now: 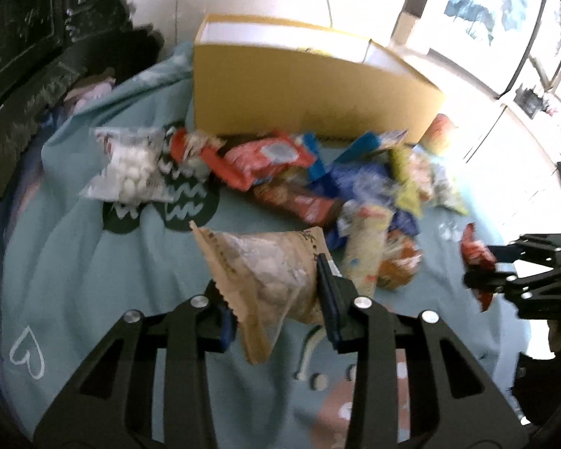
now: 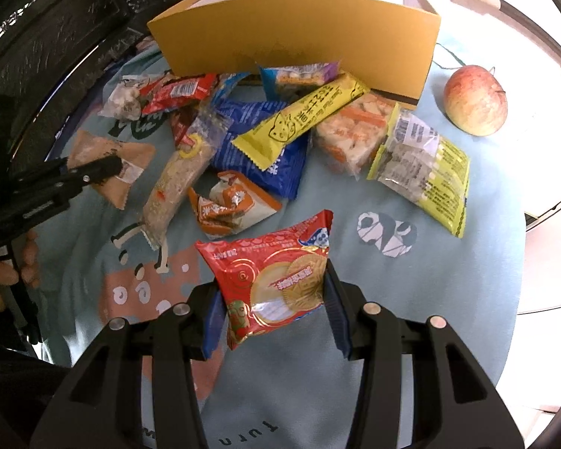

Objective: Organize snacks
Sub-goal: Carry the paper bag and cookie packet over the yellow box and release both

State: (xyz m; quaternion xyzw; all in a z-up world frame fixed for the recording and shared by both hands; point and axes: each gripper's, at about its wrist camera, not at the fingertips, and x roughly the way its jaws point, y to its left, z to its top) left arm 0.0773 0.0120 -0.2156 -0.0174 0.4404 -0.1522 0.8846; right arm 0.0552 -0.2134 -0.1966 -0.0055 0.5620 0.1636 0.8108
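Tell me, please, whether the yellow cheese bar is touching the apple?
Apart: the right wrist view shows bare cloth between the yellow cheese bar and the apple.

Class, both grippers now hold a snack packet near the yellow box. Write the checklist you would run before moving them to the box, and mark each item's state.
1. Left gripper shut on the tan packet: ok.
2. Right gripper shut on the red biscuit packet: ok.
3. Yellow box open at the top: ok.
4. Room inside the box: cannot tell, its floor is hidden.
5. Both packets lifted off the cloth: cannot tell.
6. Apple stands apart from the box: ok.
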